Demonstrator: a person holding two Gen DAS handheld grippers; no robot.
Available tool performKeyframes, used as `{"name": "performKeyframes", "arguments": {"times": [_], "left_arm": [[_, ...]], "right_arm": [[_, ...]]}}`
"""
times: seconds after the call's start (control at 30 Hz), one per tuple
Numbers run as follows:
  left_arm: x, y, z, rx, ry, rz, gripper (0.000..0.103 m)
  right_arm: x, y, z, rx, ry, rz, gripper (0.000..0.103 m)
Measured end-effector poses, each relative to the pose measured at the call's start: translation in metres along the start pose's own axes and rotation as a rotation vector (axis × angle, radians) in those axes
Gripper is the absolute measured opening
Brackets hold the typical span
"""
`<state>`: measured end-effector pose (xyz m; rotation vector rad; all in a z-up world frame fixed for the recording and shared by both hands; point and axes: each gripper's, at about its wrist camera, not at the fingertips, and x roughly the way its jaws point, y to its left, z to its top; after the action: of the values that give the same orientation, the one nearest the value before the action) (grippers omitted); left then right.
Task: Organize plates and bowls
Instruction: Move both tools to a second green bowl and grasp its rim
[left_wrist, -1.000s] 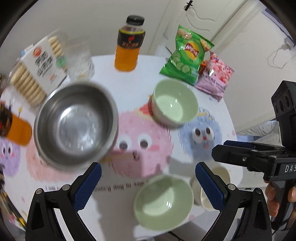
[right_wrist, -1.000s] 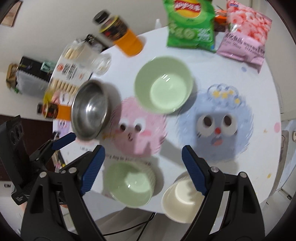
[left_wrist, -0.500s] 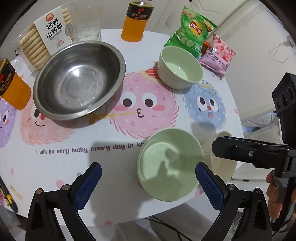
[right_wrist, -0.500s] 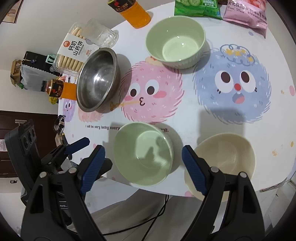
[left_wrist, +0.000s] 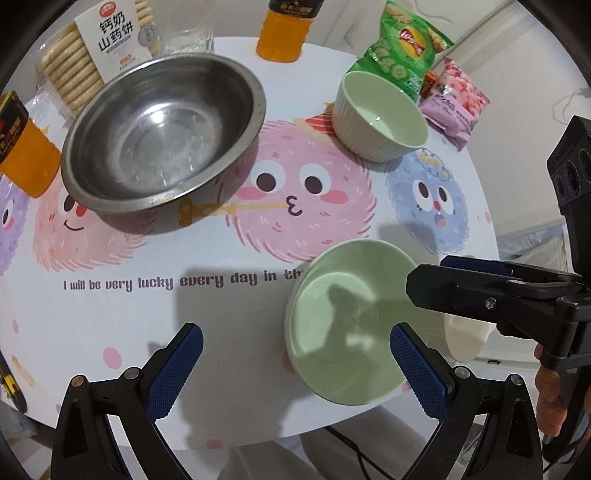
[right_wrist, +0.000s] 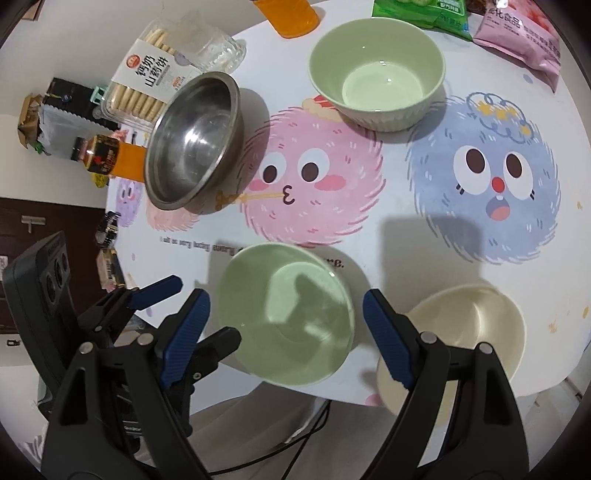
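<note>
Right wrist view, four empty bowls: near green bowl (right_wrist: 286, 317), cream bowl (right_wrist: 476, 325), steel bowl (right_wrist: 194, 138).

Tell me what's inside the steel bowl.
Nothing: the steel bowl shows only bare scuffed metal and reflections. In the right wrist view its near wall hides a little of the inside; the left view shows the whole bottom.
</note>
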<state>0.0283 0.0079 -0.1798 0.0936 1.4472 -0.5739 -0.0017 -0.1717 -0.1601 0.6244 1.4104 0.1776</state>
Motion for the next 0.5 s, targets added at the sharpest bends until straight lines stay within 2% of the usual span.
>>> {"name": "performKeyframes", "arguments": {"times": [0.5], "left_arm": [[0.026,0.003,-0.004,-0.083,0.047,-0.006,0.103]], "right_arm": [[0.030,-0.010,0.008,-0.059,0.093,-0.016,0.085]]}}
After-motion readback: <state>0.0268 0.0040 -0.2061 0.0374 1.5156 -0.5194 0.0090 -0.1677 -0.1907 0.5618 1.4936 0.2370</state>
